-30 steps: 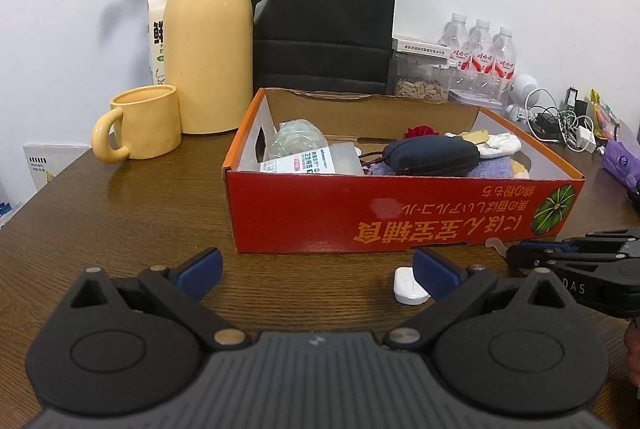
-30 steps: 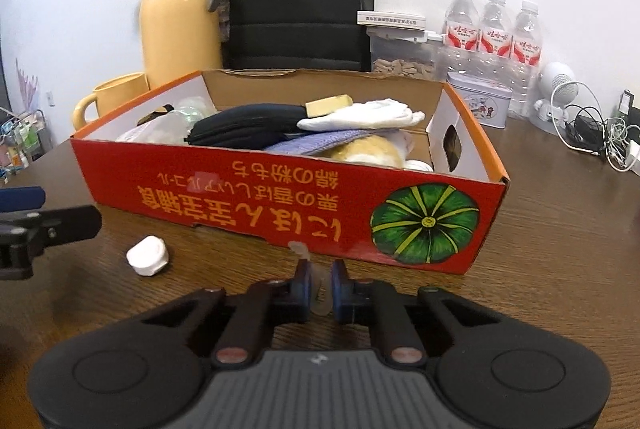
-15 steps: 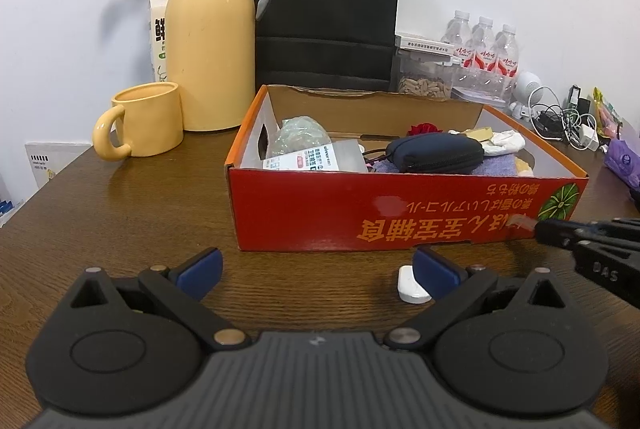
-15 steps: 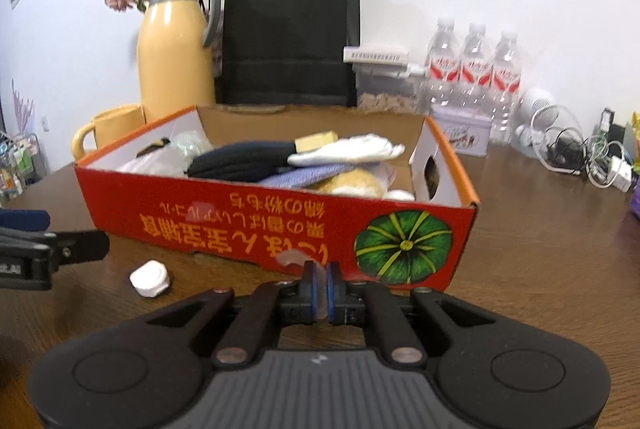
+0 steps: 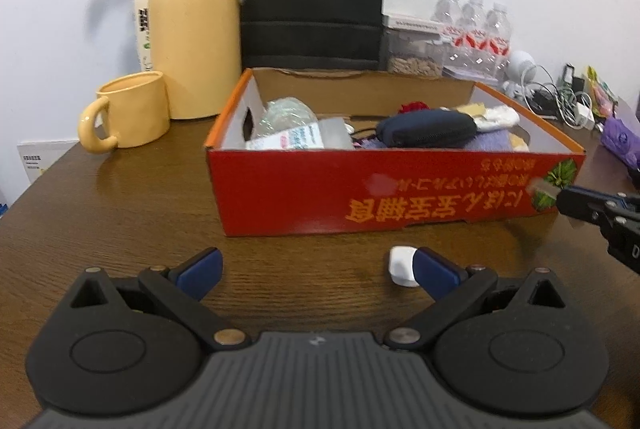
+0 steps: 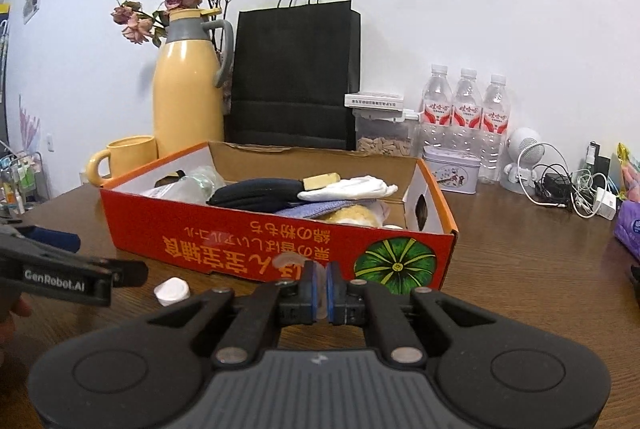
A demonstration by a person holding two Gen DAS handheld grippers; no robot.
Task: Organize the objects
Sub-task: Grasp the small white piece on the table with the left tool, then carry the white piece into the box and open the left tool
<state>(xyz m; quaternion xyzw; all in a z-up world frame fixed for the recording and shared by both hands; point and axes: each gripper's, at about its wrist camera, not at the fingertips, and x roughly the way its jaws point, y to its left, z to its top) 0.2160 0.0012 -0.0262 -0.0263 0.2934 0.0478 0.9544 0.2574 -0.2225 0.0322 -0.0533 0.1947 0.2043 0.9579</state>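
A dark brown wooden table point(image 5: 120, 213) carries it all: an open red cardboard box point(image 5: 304, 189) at centre, a small white rounded case point(image 5: 401, 266) just before it, a yellow ceramic mug point(image 5: 132, 109) beside a tall yellow thermos jug point(image 5: 194, 41), and a black paper bag point(image 6: 294, 81) behind.

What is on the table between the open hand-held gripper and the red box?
Only bare wooden table. In the left wrist view, the small white object lies beside the left hand-held gripper's right finger, short of the red cardboard box.
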